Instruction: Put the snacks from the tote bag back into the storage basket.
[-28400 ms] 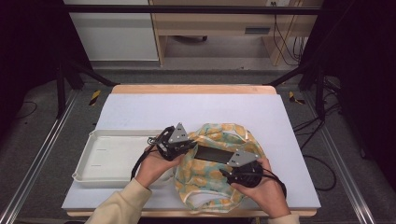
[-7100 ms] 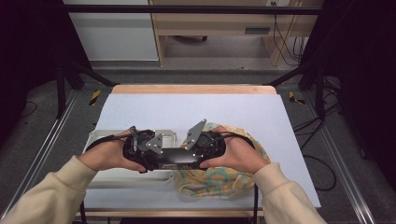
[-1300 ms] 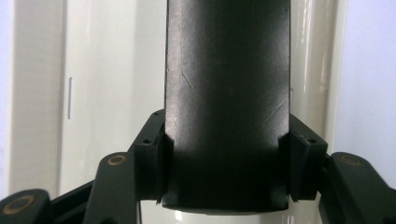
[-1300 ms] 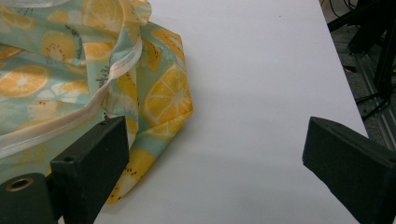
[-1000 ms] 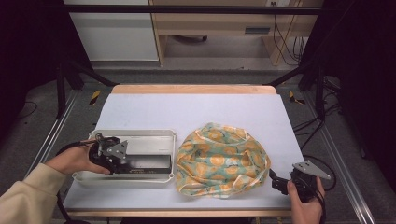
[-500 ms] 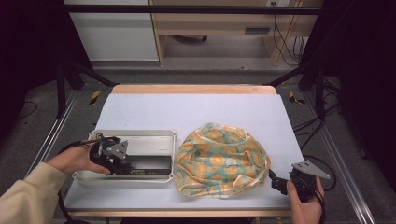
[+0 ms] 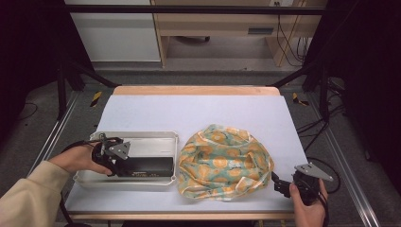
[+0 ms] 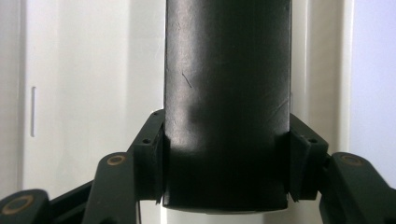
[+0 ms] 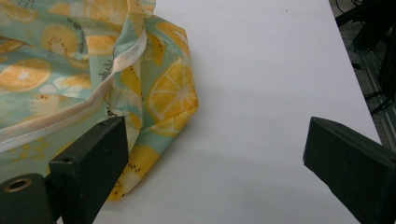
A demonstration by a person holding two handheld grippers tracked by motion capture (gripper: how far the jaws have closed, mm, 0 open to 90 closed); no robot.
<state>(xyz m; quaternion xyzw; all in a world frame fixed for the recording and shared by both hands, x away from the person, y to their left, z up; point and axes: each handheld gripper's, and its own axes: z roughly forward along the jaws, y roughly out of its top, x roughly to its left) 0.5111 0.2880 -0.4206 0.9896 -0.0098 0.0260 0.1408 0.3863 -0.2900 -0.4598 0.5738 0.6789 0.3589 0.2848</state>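
High view: left gripper (image 7: 124, 162) sits over the left half of a shallow metal tray (image 7: 142, 139) on the white table (image 7: 198, 113), held by the person's left hand (image 7: 78, 158), cream sleeve (image 7: 26, 196) coming in from bottom left. Jaws are clamped on the near end of a long black box (image 7: 146, 166), which lies flat inside the tray along its front wall, pointing toward the tray's right end. Left gripper view confirms it: black box (image 8: 227, 93) runs straight up the middle, pads (image 8: 152, 163) pressed against both its sides, pale tray floor (image 8: 84, 70) behind and beside it. Right of the tray, just beside it, a crumpled cloth bag (image 7: 224, 161) in teal with an orange-slice print lies in a rounded heap on the table. Right gripper (image 7: 280, 186) rests at the table's front right edge, held by the right hand (image 7: 309, 205), just beside the bag's right lower edge, not gripping it. Right gripper view: jaws stand wide apart with nothing between them, bare white table (image 9: 261, 93) in the gap, bag (image 9: 93, 70) with its pale seam binding lying at upper left, its corner next to the left jaw; contact there can't be told.
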